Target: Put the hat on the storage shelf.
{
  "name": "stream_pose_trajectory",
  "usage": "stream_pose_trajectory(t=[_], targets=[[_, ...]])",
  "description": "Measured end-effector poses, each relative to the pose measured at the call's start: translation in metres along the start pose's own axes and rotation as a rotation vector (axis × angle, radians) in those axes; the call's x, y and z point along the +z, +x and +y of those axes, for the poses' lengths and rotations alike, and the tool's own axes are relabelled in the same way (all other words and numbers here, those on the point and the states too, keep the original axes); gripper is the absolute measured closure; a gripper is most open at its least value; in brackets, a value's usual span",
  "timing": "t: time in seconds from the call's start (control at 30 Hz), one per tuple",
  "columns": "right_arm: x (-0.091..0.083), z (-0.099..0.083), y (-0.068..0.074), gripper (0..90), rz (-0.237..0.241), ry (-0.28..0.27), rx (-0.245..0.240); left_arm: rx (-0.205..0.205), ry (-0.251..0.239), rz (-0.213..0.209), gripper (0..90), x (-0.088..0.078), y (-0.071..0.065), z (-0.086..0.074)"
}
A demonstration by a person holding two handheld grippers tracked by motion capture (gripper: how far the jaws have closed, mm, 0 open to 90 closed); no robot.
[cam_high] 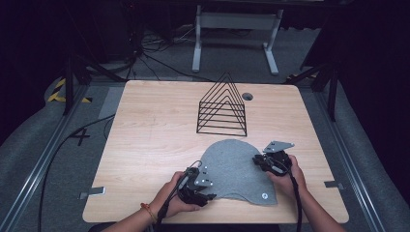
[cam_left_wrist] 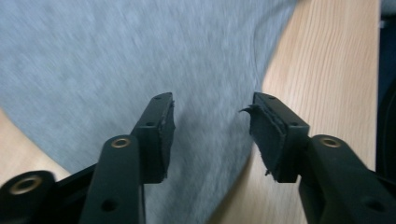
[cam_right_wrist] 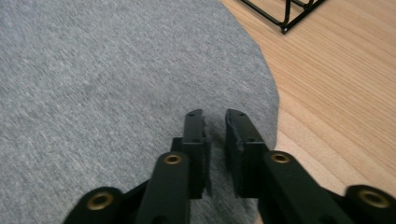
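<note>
My light wooden table (cam_high: 145,145) carries the flat grey felt cloth (cam_high: 237,169) at its near edge, before the black wire rack (cam_high: 222,108). My left gripper (cam_high: 205,195) hovers half open, empty; my right gripper (cam_high: 258,162), barely parted, grips nothing, so both flank the cloth.

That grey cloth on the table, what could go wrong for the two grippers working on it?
The grey cloth lies flat, so the left gripper, jaws apart, may scrape wood instead of pinching fabric. The right gripper has only a narrow gap and may catch too little. The wire rack stands close behind the cloth and could snag it.
</note>
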State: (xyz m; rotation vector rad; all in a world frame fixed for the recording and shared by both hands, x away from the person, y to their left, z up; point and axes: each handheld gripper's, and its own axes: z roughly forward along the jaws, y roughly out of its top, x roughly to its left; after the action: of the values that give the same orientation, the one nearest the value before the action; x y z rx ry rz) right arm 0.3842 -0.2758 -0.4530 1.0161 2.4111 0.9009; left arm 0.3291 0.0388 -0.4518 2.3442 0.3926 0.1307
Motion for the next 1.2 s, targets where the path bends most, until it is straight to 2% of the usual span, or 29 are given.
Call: stream_pose_trajectory(t=[0.03,0.13,0.2,0.27,0.33,0.4,0.43,0.5,0.57,0.6,0.67,0.73,0.8,0.9,0.97,1.0,1.2], targets=[[-0.002,0.001,-0.002,71.1,-0.009,-0.002,0.012,0.006,-0.007,0.014,46.6,-0.003,0.007,0.003],[-0.005,0.004,-0.009,62.6,-0.017,0.005,0.056,-0.055,-0.045,0.052,41.5,-0.009,0.026,0.01],[-0.005,0.006,-0.012,58.6,-0.019,0.012,0.064,-0.08,-0.053,0.072,39.4,-0.01,0.042,0.013],[-0.002,0.009,-0.016,52.8,-0.003,0.039,0.08,-0.094,-0.027,0.107,37.2,-0.005,0.058,0.015],[0.003,0.011,-0.018,49.8,0.001,0.063,0.086,-0.128,-0.002,0.101,35.7,0.002,0.074,0.016],[0.006,0.013,-0.02,46.6,-0.005,0.079,0.089,-0.158,0.008,0.129,34.8,0.011,0.086,0.017],[0.008,0.014,-0.022,44.7,-0.014,0.079,0.092,-0.175,0.015,0.115,34.7,0.014,0.092,0.017],[0.011,0.013,-0.024,42.2,-0.002,0.081,0.11,-0.179,0.024,0.124,33.7,0.022,0.101,0.019],[0.012,0.013,-0.027,41.0,0.006,0.072,0.125,-0.171,0.028,0.127,33.9,0.028,0.106,0.02],[0.013,0.012,-0.027,41.1,0.003,0.067,0.129,-0.161,0.048,0.135,34.0,0.032,0.107,0.02],[0.012,0.011,-0.027,42.7,0.004,0.063,0.115,-0.175,0.018,0.121,33.9,0.034,0.11,0.02],[0.012,0.01,-0.025,46.1,0.008,0.05,0.106,-0.19,0.016,0.126,36.5,0.033,0.112,0.02],[0.012,0.009,-0.023,49.1,0.01,0.041,0.104,-0.194,0.003,0.107,39.3,0.033,0.112,0.019],[0.011,0.011,-0.02,59.1,0.021,0.055,0.103,-0.19,0.006,0.049,55.6,0.032,0.108,0.02],[0.011,0.013,-0.018,65.3,0.032,0.063,0.099,-0.169,0.02,0.057,61.9,0.032,0.103,0.022],[0.011,0.013,-0.018,68.1,0.036,0.063,0.093,-0.158,0.024,0.048,64.6,0.032,0.103,0.022],[0.011,0.012,-0.02,82.4,0.081,0.056,0.124,-0.175,0.0,0.027,79.8,0.031,0.105,0.018]])
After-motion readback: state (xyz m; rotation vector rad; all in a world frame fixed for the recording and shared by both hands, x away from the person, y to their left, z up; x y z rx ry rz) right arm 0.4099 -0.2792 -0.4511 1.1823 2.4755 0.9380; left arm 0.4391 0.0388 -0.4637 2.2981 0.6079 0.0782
